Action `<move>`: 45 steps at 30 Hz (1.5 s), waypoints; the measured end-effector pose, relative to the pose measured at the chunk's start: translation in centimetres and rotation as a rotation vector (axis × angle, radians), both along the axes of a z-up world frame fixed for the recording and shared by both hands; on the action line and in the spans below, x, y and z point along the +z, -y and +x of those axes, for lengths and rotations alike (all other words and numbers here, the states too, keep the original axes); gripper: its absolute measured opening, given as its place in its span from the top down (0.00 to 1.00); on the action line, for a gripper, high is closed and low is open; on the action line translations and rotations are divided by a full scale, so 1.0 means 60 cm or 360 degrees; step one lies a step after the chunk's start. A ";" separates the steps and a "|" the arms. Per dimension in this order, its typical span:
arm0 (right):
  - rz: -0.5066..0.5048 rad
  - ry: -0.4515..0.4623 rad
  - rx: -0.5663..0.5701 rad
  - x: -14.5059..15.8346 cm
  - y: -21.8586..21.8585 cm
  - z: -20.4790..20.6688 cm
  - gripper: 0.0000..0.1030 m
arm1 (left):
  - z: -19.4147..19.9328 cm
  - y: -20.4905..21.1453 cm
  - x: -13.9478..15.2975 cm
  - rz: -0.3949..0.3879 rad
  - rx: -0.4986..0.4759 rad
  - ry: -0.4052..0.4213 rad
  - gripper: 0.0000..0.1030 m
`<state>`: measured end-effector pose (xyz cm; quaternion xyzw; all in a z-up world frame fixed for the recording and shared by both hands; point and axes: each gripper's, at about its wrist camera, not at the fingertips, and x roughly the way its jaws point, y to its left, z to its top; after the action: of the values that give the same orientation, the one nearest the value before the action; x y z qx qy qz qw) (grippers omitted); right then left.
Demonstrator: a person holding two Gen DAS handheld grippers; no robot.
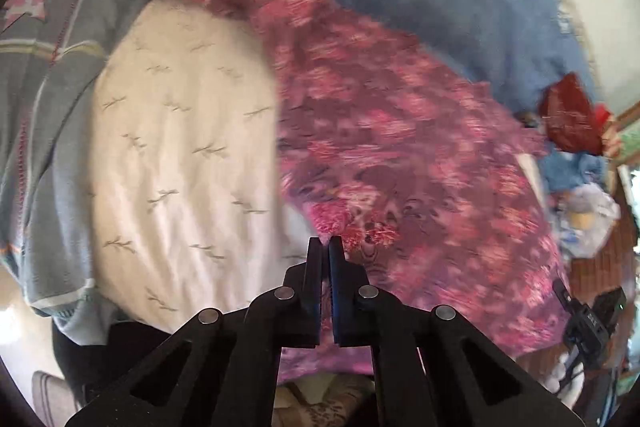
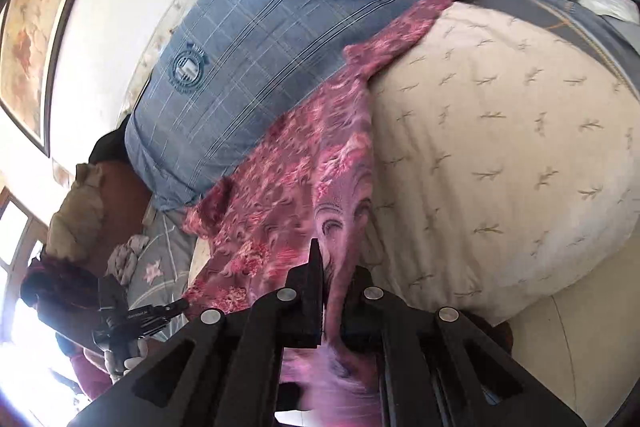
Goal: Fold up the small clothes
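Fold start: left gripper (image 1: 325, 241) and right gripper (image 2: 334, 259) both clamped on pink garment (image 1: 400, 131); next, lift and spread flat

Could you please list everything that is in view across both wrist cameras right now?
Patterned garment: one, pink and maroon, spread across the bedding.
White quilt: one, cream with small sprig print, under the garment.
Blue quilt: one, checked with a round crest, behind the garment.
Grey sheet: one, with pink stars, at the bed's edge.
Red bag: one, in the clutter at the bed's far end.
Framed picture: one, orange-toned, on the wall.
Left claw: black, shut at the garment's edge.
Right claw: black, shut on the garment.
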<state>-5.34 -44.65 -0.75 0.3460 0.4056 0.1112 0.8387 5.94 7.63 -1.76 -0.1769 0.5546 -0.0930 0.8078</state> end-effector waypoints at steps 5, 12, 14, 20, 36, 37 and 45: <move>-0.0230 -0.0394 -0.0167 -0.120 0.025 0.003 0.95 | 0.012 0.002 -0.088 0.0139 0.0048 -0.0252 0.98; -0.0398 -0.0220 -0.0216 -0.043 0.026 0.031 0.78 | 0.030 0.048 0.053 0.0069 -0.0036 0.0217 0.71; -0.0391 -0.0024 -0.0176 -0.006 0.012 0.058 0.70 | 0.035 0.062 0.062 0.0098 -0.0031 0.0291 0.48; -0.0428 0.0036 -0.0068 -0.057 -0.048 0.161 0.73 | 0.102 0.139 -0.065 0.0269 -0.0052 0.0097 0.52; -0.0136 -0.0075 -0.0768 -0.036 0.310 0.380 0.58 | 0.192 0.147 -0.049 0.0076 -0.0187 0.0217 0.50; -0.0118 -0.0091 -0.0805 -0.042 0.321 0.399 0.57 | 0.207 0.149 -0.058 0.0069 -0.0181 0.0205 0.50; 0.0149 -0.0148 -0.1065 -0.140 0.385 0.529 0.47 | 0.316 0.172 -0.089 0.0113 -0.0216 0.0221 0.50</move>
<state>26.41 -67.73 -9.12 0.5028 0.3019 -0.1676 0.7925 24.87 -2.66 -7.08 -0.1034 0.5109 -0.1397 0.8419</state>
